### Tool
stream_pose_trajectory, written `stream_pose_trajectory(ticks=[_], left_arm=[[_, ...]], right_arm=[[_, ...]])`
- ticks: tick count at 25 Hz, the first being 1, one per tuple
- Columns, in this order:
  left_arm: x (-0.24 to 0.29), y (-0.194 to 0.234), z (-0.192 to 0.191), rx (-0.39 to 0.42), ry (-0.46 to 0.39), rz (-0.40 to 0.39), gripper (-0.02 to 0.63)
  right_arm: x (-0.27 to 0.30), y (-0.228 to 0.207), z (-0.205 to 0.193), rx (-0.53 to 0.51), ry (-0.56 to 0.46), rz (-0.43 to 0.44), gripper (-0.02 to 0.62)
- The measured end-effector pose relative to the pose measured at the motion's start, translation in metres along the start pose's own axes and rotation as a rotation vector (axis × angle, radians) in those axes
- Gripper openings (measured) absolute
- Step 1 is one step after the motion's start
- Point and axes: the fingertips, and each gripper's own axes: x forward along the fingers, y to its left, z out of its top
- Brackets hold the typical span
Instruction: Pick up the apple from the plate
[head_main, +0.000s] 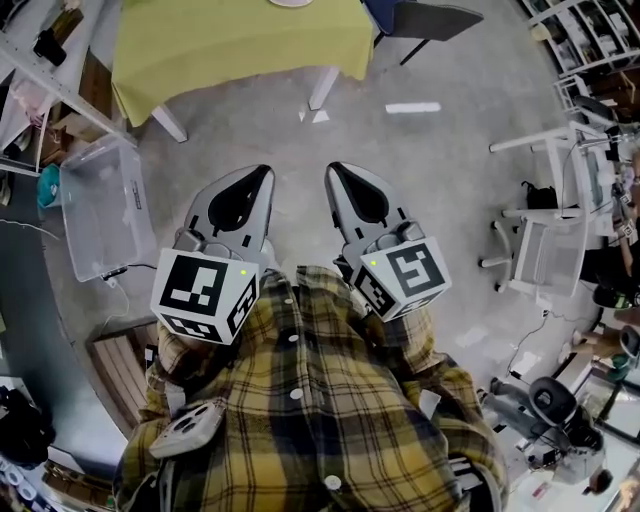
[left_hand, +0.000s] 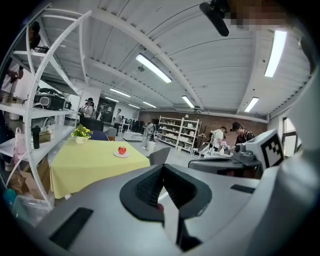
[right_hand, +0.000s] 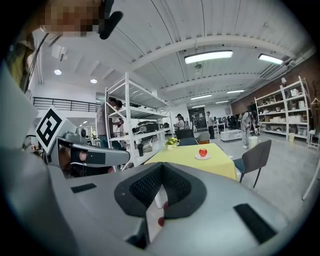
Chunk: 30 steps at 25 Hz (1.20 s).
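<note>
A red apple (left_hand: 121, 150) sits on a small white plate (left_hand: 121, 155) on a table with a yellow cloth (head_main: 240, 40), several steps ahead of me. The right gripper view also shows the apple (right_hand: 202, 152) on its plate (right_hand: 202, 157). In the head view only the plate's edge (head_main: 290, 2) shows at the top. My left gripper (head_main: 262, 172) and right gripper (head_main: 335, 168) are held side by side close to my plaid shirt, over the floor. Both point toward the table, far from the apple. Each has its jaws together with nothing between them.
A clear plastic bin (head_main: 100, 205) stands on the floor at the left, beside shelving. A grey chair (right_hand: 255, 157) stands at the table's right. A potted plant (left_hand: 81, 134) stands on the table's far end. White chairs (head_main: 545, 240) and clutter fill the right. People stand in the background.
</note>
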Motion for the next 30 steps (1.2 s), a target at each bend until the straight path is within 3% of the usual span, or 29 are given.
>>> stream_pose_trajectory(ticks=[8,16,24,30], left_arm=[[0.006,0.02,-0.006,-0.029,0.028,-0.033,0.006],[0.033,0.057,-0.001,-0.058,0.026,0.005,0.006],[0.105,0.094,0.029,-0.066,0.019,0.026,0.006],[0.17,0.114,0.063,-0.073,0.005,0.063,0.006]], right_arm=[[0.024,0.003,-0.008,0.023,0.046,-0.019,-0.003],[0.066,-0.014,-0.012,0.033,0.077,0.012,-0.003],[0.131,-0.06,0.003,0.025,0.107,0.069,-0.003],[0.17,-0.122,0.03,0.02,0.107,0.095,-0.003]])
